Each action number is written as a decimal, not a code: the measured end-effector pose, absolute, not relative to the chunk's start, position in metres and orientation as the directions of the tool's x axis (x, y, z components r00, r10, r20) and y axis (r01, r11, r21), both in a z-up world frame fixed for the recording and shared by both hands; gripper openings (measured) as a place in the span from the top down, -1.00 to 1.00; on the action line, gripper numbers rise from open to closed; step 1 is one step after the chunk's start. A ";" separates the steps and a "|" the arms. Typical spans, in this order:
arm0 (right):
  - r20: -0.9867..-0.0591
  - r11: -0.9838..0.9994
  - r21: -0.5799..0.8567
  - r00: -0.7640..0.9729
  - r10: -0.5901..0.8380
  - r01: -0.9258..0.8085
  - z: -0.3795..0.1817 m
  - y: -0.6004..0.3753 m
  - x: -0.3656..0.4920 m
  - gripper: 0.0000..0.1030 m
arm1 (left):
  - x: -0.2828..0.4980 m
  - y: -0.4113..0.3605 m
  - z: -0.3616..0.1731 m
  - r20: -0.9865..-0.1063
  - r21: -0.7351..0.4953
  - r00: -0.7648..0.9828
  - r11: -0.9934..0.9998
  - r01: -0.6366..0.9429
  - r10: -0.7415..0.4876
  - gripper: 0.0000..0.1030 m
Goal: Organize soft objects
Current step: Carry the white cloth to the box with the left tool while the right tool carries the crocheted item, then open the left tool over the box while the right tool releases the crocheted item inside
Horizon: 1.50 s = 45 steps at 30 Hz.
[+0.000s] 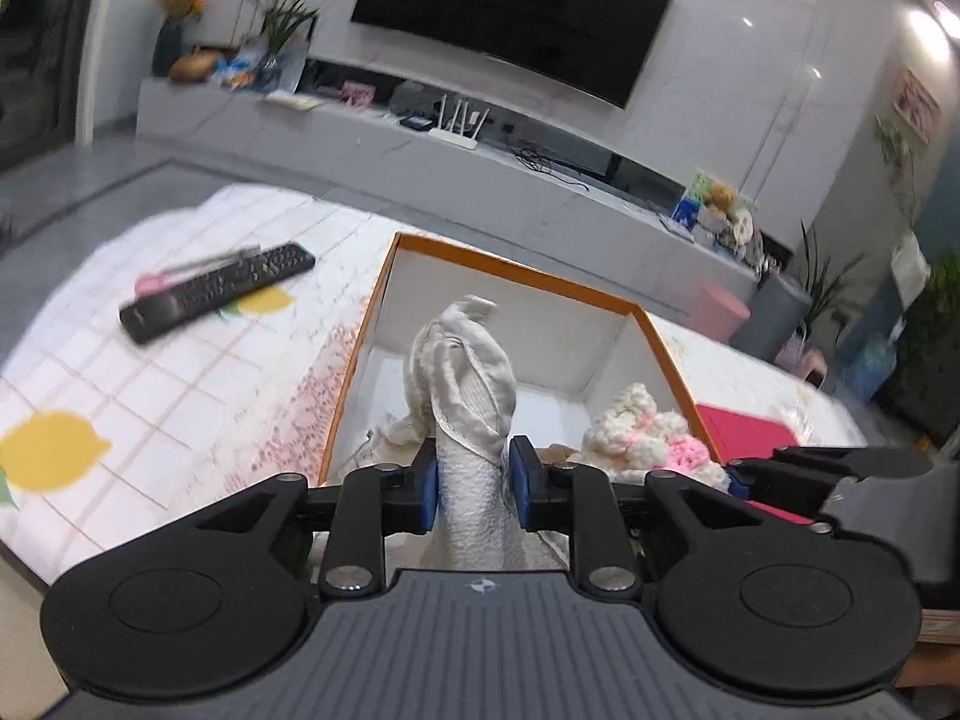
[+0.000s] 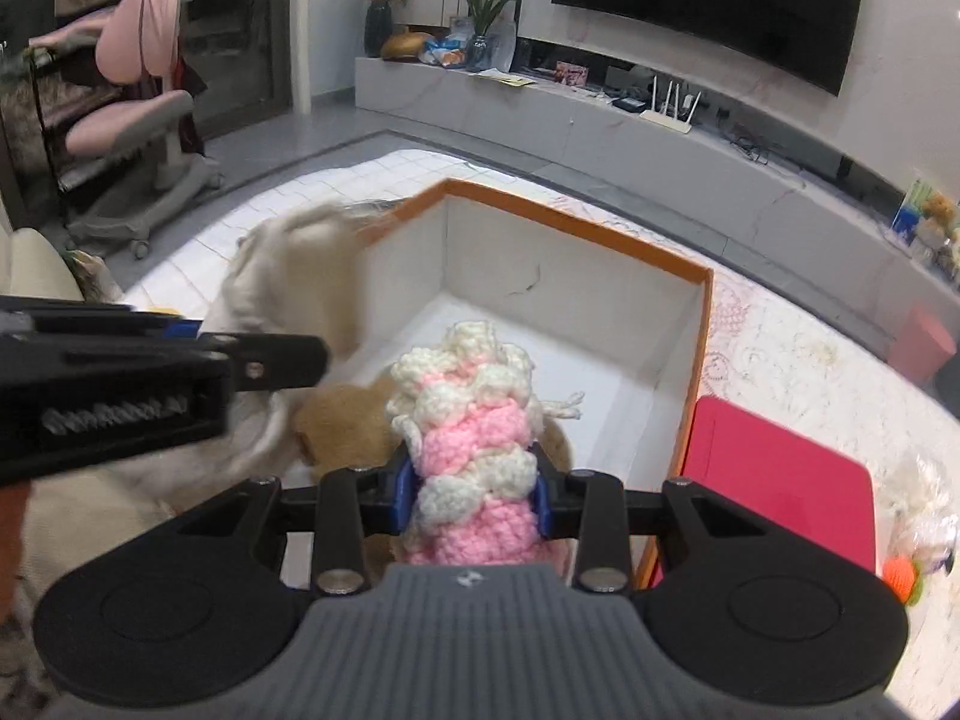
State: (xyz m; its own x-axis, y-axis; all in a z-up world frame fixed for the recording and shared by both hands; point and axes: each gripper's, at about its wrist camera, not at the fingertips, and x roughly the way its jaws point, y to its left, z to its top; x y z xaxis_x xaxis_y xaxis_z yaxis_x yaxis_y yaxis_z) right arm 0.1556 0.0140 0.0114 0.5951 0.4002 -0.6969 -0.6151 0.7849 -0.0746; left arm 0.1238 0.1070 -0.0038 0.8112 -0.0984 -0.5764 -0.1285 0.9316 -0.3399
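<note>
Over the orange-rimmed white cardboard box [image 2: 576,276] on the table, a cream cloth bundle [image 1: 465,372] is kept clamped in the left claw [image 1: 472,483] and a pink-and-white crocheted piece [image 2: 474,450] in the right claw [image 2: 477,501], seemingly for dropping inside.

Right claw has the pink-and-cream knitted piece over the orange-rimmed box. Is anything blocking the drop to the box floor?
Partly. A tan plush item lies on the floor of the orange-rimmed white box just under the pink-and-cream knitted piece in the right claw. The far floor is bare.
</note>
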 end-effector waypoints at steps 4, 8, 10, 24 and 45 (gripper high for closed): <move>-0.710 0.790 -0.106 0.602 0.365 -0.604 0.004 0.016 0.165 0.31 | 0.124 0.116 -0.011 -0.591 -0.349 0.802 0.924 -0.154 -0.089 -0.12; -0.721 0.770 -0.138 0.597 0.353 -0.623 0.001 0.020 0.174 0.30 | 0.121 0.118 -0.013 -0.565 -0.326 0.825 0.924 -0.199 -0.021 -0.57; -0.719 0.769 -0.141 0.598 0.354 -0.624 0.003 0.018 0.173 0.30 | 0.116 0.118 -0.010 -0.541 -0.337 0.841 0.917 -0.213 -0.004 -0.78; -0.714 0.770 -0.139 0.602 0.358 -0.622 0.002 0.030 0.159 0.30 | 0.099 0.147 0.016 -0.469 -0.424 0.883 0.876 -0.229 0.003 -1.00; -0.700 0.747 -0.215 0.632 0.332 -0.630 -0.005 0.041 0.149 -0.51 | 0.106 0.157 0.009 -0.485 -0.356 0.874 0.906 -0.227 0.029 -1.00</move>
State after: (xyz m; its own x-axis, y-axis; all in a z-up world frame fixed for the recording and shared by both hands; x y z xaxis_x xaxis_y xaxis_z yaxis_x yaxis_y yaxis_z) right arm 0.1489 0.0411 -0.0047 0.6322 0.3322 -0.6999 -0.6298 0.7465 -0.2146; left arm 0.1062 0.1569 0.0090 0.8743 0.0290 -0.4845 -0.2273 0.9064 -0.3559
